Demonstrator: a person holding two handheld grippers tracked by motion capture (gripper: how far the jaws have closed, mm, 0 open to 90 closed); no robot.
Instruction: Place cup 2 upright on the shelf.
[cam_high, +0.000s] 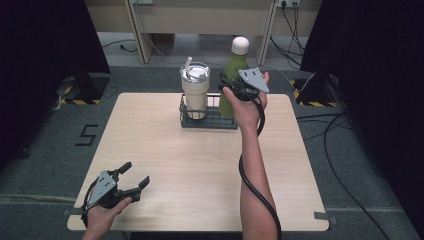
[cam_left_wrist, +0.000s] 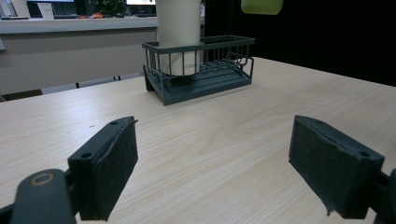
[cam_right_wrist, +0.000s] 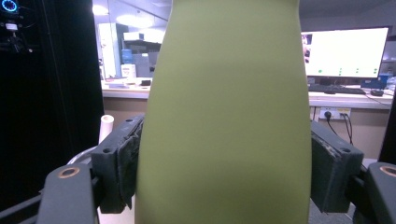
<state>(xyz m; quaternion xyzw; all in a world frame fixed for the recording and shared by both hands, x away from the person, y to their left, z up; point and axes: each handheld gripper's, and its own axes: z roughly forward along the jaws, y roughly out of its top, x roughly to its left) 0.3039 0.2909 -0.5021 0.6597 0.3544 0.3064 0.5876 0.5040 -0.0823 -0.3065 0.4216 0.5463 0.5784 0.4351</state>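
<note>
A green bottle (cam_high: 234, 67) with a white cap (cam_high: 240, 45) hangs above the right half of a dark wire basket (cam_high: 210, 121). My right gripper (cam_high: 229, 86) is shut on its body, and in the right gripper view both pads (cam_right_wrist: 126, 163) press the bottle's (cam_right_wrist: 224, 116) sides. In the left gripper view the bottle's base (cam_left_wrist: 261, 5) floats clear above the basket (cam_left_wrist: 205, 79). A cream tumbler (cam_high: 195, 90) with a straw stands in the basket's left half. My left gripper (cam_high: 136, 173) rests open near the table's front left corner, nothing between its jaws (cam_left_wrist: 212, 172).
The basket sits at the far middle of the light wooden table (cam_high: 200, 170). Black curtains hang on both sides. Cables (cam_high: 345, 150) trail over the floor to the right. Beyond the table stands a desk (cam_high: 200, 15).
</note>
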